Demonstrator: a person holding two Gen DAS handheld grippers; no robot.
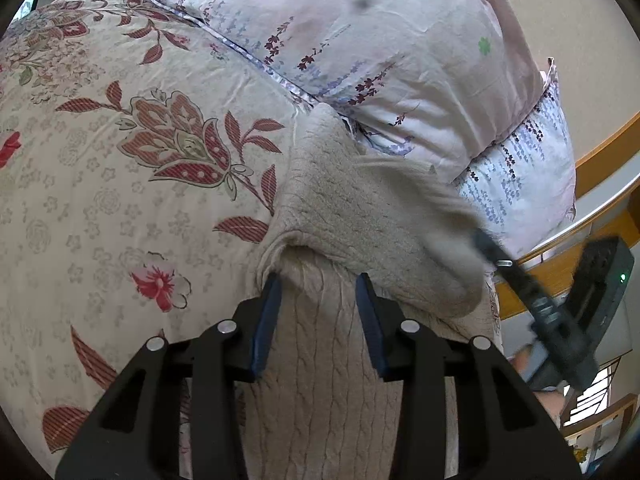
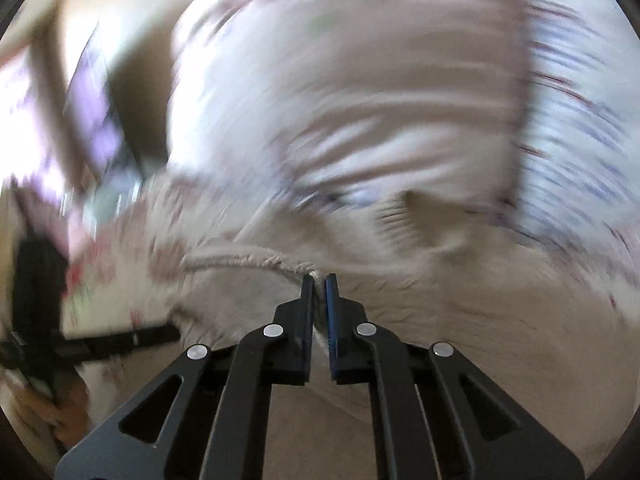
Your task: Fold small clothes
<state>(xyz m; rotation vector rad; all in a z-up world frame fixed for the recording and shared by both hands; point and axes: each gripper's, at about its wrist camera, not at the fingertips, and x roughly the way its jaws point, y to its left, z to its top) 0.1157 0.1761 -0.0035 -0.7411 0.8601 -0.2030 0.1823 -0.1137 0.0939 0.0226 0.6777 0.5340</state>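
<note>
The beige knit garment point(image 1: 340, 208) lies on a floral bedspread point(image 1: 100, 184), just beside a lavender-print pillow point(image 1: 360, 40); its upper layer is turned over. The left gripper point(image 1: 318, 284) stands released, fingers straddling the cable-knit part; the right gripper point(image 2: 319, 280) is clenched on the garment's edge, its view blurred.

No readable text, labels, brands or numbers in either view; right wrist view too motion-blurred to tell.

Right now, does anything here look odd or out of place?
Nothing looks damaged or spilled. The beige knit sweater lies partly folded on the floral bedsheet, one flap lifted by the right gripper, shut on its edge. The right wrist view is badly motion-blurred. The left gripper is open over the sweater.
</note>
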